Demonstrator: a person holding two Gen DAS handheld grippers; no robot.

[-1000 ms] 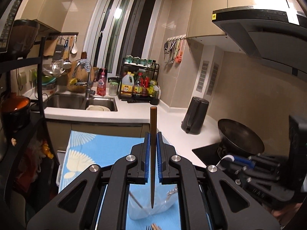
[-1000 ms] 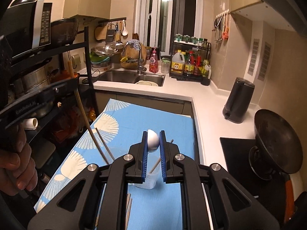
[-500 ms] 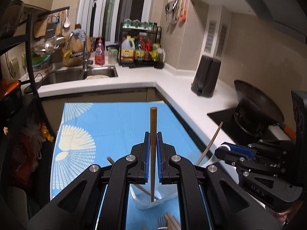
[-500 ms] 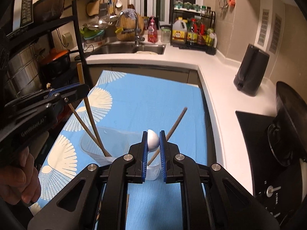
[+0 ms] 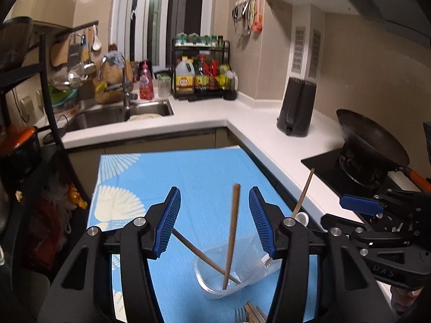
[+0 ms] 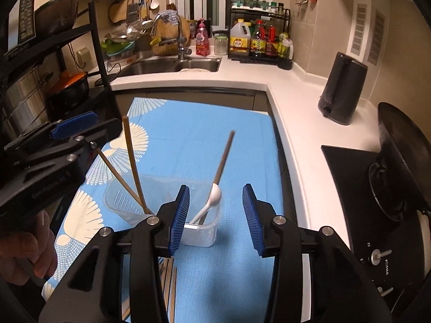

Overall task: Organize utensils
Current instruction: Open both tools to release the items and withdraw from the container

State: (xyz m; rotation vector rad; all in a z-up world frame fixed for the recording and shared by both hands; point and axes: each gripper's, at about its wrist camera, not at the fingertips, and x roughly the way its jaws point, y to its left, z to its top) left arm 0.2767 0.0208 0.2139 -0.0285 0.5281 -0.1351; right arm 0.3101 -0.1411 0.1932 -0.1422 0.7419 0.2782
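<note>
Left gripper [image 5: 214,220] opening, chopstick [image 5: 231,238] free between the jaws, tip down in clear container [image 5: 237,274] on blue mat [image 5: 172,177]. Right gripper [image 6: 215,215] opening likewise, white spoon [image 6: 212,200] let go into the container's right part. Four utensils housed; more utensils [image 5: 249,313] lying near on the mat, still to sort. Kettle [image 6: 340,87] and wok [image 6: 401,158] far right, well apart. No obstruction.

The cup [image 6: 200,231] at lower centre is clear, glossy plastic. The chopsticks [image 6: 132,161] left of it look like matt wood. The spoon [image 6: 212,202] is smooth white plastic. The blue mat [image 6: 188,145] looks finely woven, matt. The counter [image 6: 296,107] at right is smooth, white.
</note>
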